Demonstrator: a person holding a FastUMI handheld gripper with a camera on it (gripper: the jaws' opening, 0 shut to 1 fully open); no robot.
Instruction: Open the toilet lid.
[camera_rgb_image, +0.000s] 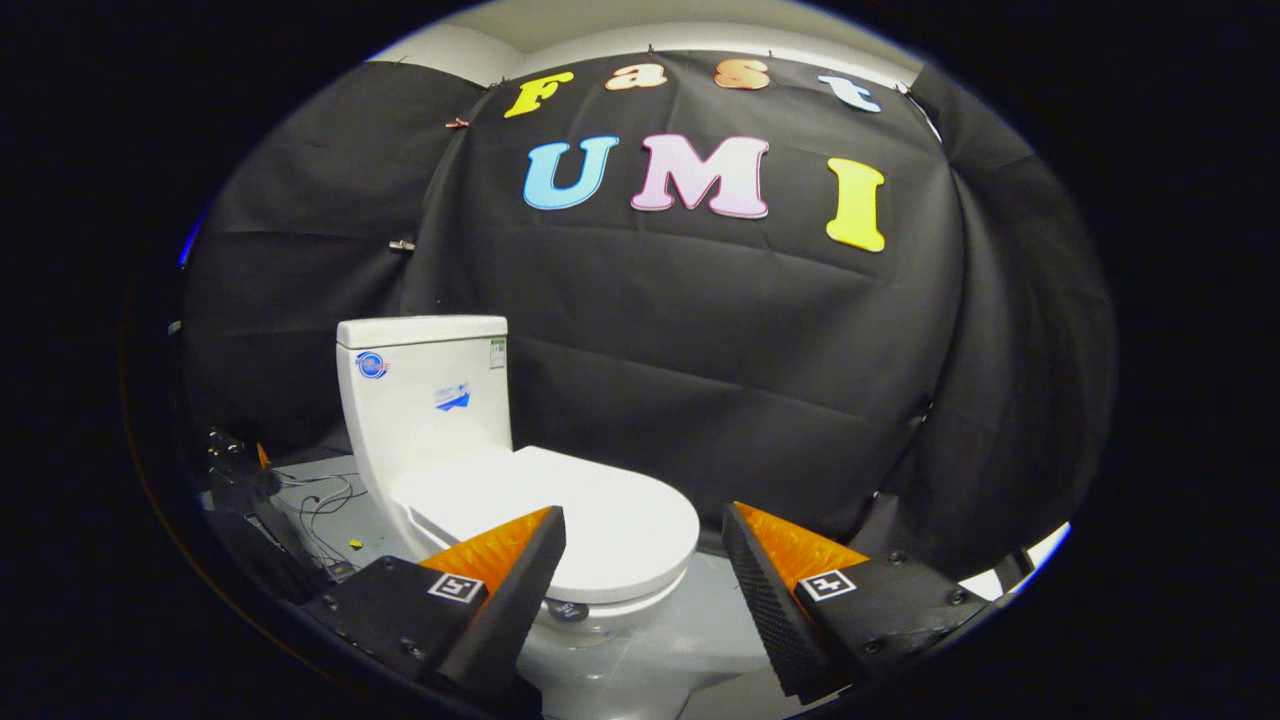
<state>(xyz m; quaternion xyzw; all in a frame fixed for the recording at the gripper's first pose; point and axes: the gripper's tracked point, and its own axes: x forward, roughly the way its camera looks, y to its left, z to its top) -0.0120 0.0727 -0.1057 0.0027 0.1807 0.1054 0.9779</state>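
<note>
A white toilet stands ahead of me with its lid lying flat and closed over the bowl. Its tank rises behind the lid, toward the left. My gripper hangs a little above and in front of the lid's rounded front edge, open, with nothing between its fingers. The left finger overlaps the near left side of the lid in the view. The right finger sits off to the right of the bowl, over the floor.
Grey floor surrounds the toilet base. Loose cables and dark gear lie on the floor left of the tank. Black cloth walls close in behind and to the right of the toilet.
</note>
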